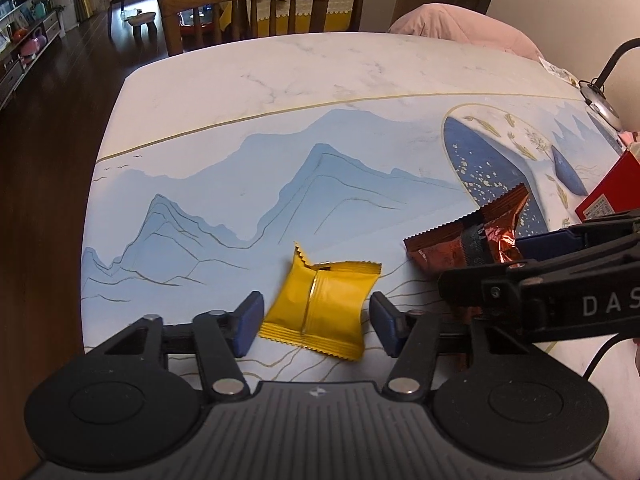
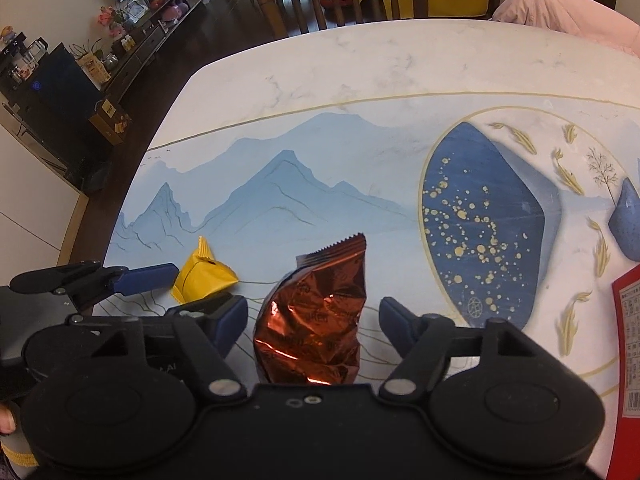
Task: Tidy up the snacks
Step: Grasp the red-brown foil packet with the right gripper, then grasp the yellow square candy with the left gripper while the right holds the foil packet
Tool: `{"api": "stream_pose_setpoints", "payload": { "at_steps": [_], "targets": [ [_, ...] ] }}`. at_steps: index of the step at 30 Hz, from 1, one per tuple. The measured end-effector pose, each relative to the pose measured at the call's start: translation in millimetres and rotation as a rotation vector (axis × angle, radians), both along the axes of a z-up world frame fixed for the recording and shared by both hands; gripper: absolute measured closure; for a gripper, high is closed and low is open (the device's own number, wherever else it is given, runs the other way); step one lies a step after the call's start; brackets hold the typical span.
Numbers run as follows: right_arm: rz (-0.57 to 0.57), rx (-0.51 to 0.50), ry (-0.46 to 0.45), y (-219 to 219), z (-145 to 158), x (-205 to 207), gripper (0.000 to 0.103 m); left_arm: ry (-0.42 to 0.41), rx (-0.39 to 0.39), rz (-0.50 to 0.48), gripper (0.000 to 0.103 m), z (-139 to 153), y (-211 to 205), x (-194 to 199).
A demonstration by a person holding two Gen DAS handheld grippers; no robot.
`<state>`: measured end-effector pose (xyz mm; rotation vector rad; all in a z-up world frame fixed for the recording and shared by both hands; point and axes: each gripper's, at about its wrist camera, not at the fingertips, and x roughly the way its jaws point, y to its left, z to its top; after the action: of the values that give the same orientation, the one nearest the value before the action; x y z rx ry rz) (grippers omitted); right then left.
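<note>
The yellow packet lies flat on the table at the lower centre of the left wrist view, seam side up, its long axis running from the crimped end nearest you up and a little left to the far crimp. Your left tool is spread wide, a finger on each side, neither pad touching it. The copper packet sits at the lower centre of the right wrist view, long axis pointing straight away, serrated end farthest; your right tool is likewise released around it. You look to be at the pick-up step for both: next, clench squarely across each packet's width. The red box at the right edge is probably the destination.
</note>
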<state>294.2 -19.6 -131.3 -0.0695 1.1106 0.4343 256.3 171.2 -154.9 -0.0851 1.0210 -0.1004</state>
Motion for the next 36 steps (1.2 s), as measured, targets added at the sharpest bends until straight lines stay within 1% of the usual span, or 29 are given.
{"api": "stream_pose_setpoints", "payload": {
  "at_steps": [2,7,9,14,15,16,22,25,26,30,33,36],
  "targets": [
    [0.012,0.011,0.008,-1,0,-1,0.047,-0.001,0.0,0.005,0.052,0,0,0],
    [0.028,0.007,-0.006,-3,3,-7,0.053,-0.008,0.0,0.03,0.055,2,-3,-3],
    [0.032,0.006,-0.014,-5,5,-10,0.059,-0.01,-0.001,0.038,0.057,4,-5,-5],
    [0.028,-0.008,-0.03,-12,7,-18,0.062,-0.009,0.009,0.041,0.07,9,-15,-10],
    [0.024,-0.007,-0.033,-15,7,-19,0.063,-0.008,0.012,0.039,0.071,9,-17,-12],
    [0.019,-0.004,-0.034,-17,8,-21,0.063,-0.005,0.013,0.038,0.075,9,-19,-14],
    [0.008,0.002,-0.043,-38,19,-36,0.064,0.0,0.002,0.046,0.076,11,-24,-27],
    [0.005,0.012,-0.038,-52,26,-45,0.064,0.004,-0.024,0.067,0.078,16,-25,-35],
    [0.007,0.012,-0.04,-56,30,-49,0.064,0.003,-0.032,0.072,0.087,18,-26,-38],
    [0.004,0.024,-0.051,-72,45,-61,0.064,-0.003,-0.059,0.067,0.087,30,-33,-51],
    [-0.002,0.039,-0.055,-85,52,-68,0.064,-0.008,-0.044,0.057,0.087,34,-43,-57],
    [-0.003,0.061,-0.044,-97,57,-77,0.064,-0.022,-0.056,0.055,0.087,39,-43,-59]
  ]
}}
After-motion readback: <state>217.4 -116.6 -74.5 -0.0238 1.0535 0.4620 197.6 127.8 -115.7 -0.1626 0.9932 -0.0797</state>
